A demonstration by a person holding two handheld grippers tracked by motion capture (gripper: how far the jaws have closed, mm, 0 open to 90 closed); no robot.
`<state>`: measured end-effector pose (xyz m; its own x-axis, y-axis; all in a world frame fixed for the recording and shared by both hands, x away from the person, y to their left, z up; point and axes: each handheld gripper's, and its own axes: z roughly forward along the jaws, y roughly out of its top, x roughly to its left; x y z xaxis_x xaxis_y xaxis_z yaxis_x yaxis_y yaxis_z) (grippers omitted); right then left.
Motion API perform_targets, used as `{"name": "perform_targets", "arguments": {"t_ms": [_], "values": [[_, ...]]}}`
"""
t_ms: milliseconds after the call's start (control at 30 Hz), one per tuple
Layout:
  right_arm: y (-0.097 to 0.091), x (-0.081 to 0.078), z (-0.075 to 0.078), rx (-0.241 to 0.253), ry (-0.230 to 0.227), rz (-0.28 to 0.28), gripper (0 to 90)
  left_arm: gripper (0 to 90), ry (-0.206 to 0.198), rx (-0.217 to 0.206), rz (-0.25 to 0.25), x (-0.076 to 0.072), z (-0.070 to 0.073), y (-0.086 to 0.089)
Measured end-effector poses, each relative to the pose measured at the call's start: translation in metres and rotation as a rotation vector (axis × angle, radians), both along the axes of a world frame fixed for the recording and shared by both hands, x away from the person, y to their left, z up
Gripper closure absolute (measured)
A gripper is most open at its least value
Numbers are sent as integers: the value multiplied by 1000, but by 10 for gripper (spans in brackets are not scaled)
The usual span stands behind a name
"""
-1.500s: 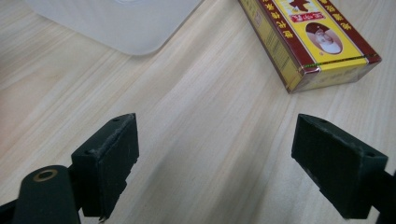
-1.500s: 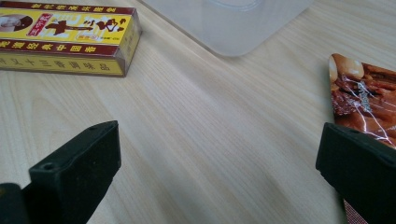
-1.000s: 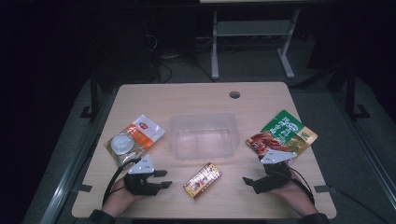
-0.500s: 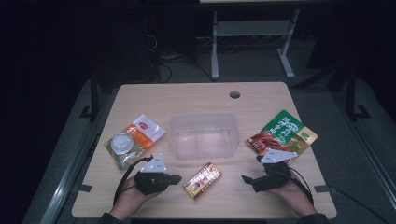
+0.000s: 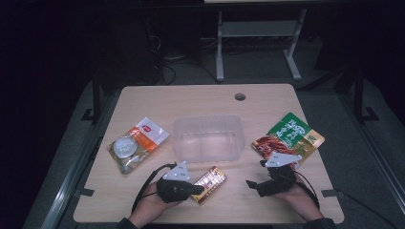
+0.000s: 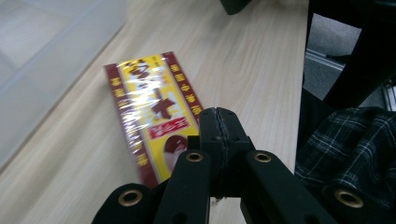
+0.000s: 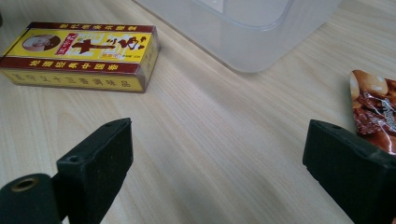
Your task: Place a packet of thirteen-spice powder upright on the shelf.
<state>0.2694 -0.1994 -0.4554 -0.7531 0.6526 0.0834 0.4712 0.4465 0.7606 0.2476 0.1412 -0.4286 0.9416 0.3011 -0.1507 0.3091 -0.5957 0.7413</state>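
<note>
The left gripper [image 6: 219,122], jaws pressed together, touched the yellow box [image 6: 154,109] while the right gripper [image 7: 215,158] gaped wide above the table [image 7: 224,116].

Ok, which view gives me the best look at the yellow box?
The right gripper view: the yellow box lies whole and sharp, its top and long side readable. The left gripper view has it blurred, its near end behind the shut left claw. The high view shows it small, beside the clear tub.
</note>
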Motion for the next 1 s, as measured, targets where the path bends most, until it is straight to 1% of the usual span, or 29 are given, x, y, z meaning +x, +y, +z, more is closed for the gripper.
{"name": "perform_targets", "arguments": {"t_ms": [100, 167, 200, 267, 400, 433, 667, 700, 867, 967, 1000], "values": [[0, 0, 0, 0, 4, -10, 81, 896, 1, 4, -16, -1, -2, -8], [-1, 0, 0, -4, -1, -11, 81, 896, 1, 5, -20, -1, -3, -10], [-1, -1, 0, -3, -6, -13, 81, 896, 2, 6, -27, -2, -5, -15], [-1, -1, 1, -3, -12, -14, 81, 896, 6, 9, -36, -5, -8, -19], [-1, -1, 0, -11, -18, -14, 81, 896, 11, 27, -51, -8, -14, -25], [-1, -1, 0, -12, -17, -14, 81, 896, 7, 35, -55, -8, -16, -25], [-1, -1, 0, -9, -13, -20, 81, 896, 30, 51, -51, -10, -23, -26], [0, -1, 0, -9, -12, -21, 81, 896, 23, 62, -60, -9, -23, -25], [0, -1, 0, -8, -12, -23, 81, 896, 26, 64, -58, -9, -24, -25], [-1, 0, 0, -8, -16, -23, 81, 896, 20, 82, -65, -8, -24, -23], [-1, 0, 0, -8, -17, -23, 81, 896, 23, 78, -57, -9, -24, -22]]}}
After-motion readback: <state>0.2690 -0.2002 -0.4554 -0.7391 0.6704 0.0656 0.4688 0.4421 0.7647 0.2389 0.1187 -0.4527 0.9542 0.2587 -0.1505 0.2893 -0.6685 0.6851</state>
